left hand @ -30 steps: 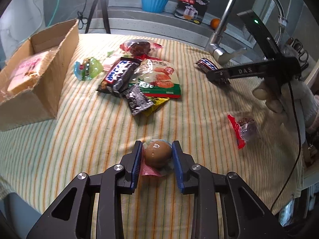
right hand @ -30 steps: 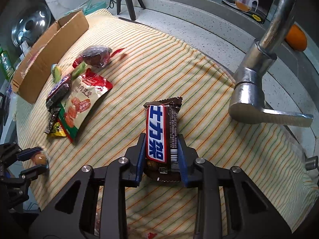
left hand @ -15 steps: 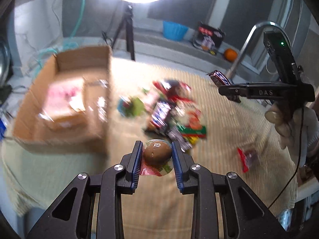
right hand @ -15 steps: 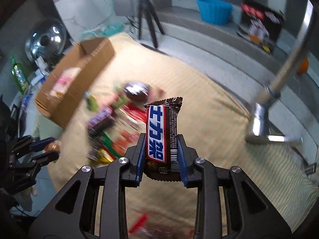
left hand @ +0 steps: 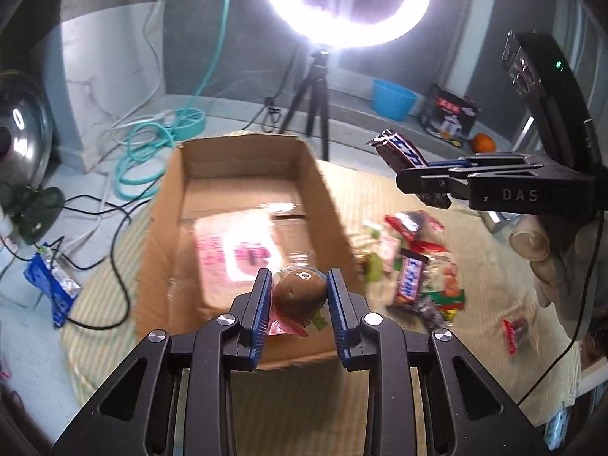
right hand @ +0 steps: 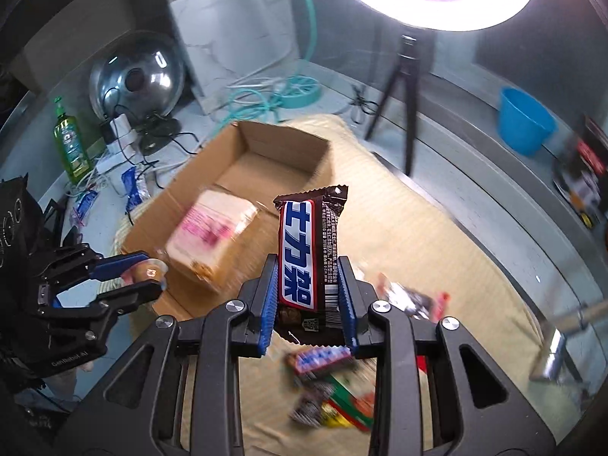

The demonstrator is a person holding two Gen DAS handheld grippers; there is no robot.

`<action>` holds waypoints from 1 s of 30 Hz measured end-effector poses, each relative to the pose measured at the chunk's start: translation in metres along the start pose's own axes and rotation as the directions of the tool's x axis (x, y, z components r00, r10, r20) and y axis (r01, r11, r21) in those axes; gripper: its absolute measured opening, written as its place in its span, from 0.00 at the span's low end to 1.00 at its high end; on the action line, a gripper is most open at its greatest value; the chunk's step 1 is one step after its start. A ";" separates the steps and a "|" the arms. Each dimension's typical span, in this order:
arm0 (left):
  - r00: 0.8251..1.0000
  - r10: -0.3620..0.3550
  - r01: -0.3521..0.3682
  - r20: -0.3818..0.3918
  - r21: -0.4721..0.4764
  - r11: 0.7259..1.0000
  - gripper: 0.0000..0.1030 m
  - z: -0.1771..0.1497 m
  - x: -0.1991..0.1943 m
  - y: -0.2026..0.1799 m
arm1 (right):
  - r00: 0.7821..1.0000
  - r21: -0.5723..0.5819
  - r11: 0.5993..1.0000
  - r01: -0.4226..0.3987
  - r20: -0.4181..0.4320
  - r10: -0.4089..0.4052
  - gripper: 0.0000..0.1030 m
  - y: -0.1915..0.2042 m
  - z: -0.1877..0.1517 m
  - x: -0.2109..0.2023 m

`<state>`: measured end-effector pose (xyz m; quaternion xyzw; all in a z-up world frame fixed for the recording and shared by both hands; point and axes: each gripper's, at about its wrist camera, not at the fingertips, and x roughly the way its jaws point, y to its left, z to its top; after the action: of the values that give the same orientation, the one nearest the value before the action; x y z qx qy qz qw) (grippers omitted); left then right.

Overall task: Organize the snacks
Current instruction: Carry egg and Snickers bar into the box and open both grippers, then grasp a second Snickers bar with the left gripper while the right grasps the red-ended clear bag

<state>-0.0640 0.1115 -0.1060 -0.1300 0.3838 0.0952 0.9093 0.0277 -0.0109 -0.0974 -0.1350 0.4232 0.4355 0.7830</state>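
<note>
Left gripper (left hand: 300, 296) is clamped on a brown packaged egg (left hand: 300, 293), its blue pads pressing both sides, with the pink wrapper edge hanging below. It is held above the near end of the open cardboard box (left hand: 243, 159), which sits on the striped cloth (left hand: 380, 197). Inside the box lies one pale packet with pink print (left hand: 247, 254), blurred. To the right of the box, a loose heap of snacks (left hand: 414, 266) rests on the cloth, and one small red packet (left hand: 511, 332) lies apart from it. Right gripper (right hand: 308, 296) is clamped on a brown chocolate bar (right hand: 309, 250) with a blue and white label, standing upright between the pads, above the cloth just beside the box. A ring light (left hand: 347, 0) on a tripod stands behind the box.
</note>
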 end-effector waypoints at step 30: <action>1.000 0.015 -0.015 -0.005 -0.019 1.000 0.45 0.016 0.004 0.035 | 0.998 -0.059 0.998 0.017 0.056 -0.013 0.77 0.045 0.043 0.016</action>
<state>-0.0608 0.1502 -0.1039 -0.1360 0.3862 0.1055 0.9062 0.0194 0.0495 -0.0768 -0.1491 0.3872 0.4455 0.7933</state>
